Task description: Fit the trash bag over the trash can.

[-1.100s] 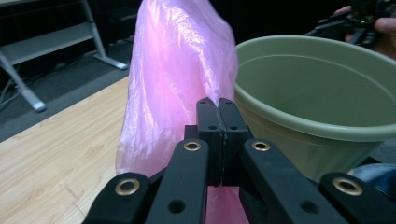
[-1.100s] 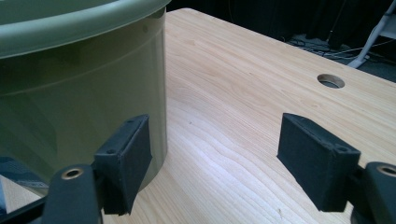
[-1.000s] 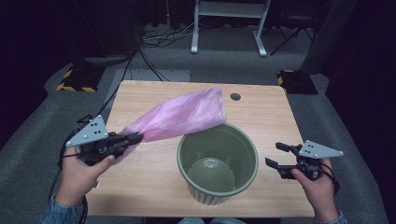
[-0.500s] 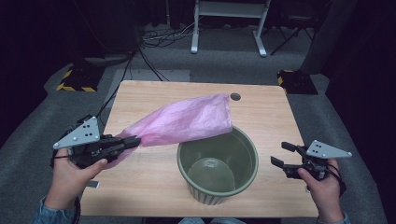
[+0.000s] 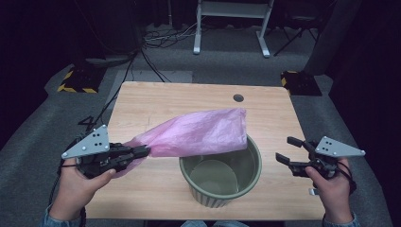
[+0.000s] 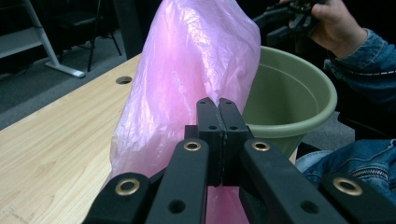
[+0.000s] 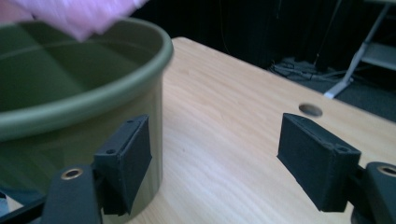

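- Dark floor and cables surround the wooden table (image 5: 156,101).
- Left claw (image 5: 142,151) is clamped tight on one end of the pink bag (image 5: 198,135), which hangs in the air, its far end over the green bin (image 5: 220,191).
- Right claw (image 5: 291,151) waits wide open, empty, right of the bin.
- Lining looks barely begun: the bag is neither opened nor inside.

A light wooden table (image 5: 156,101) with a round cable hole (image 5: 238,98) stands on grey carpet (image 5: 33,142) in a dim room, with a white metal frame (image 5: 231,19) at upper centre, loose cables (image 5: 165,38) beside it, and what may be hazard-striped blocks (image 5: 75,81) upper left.
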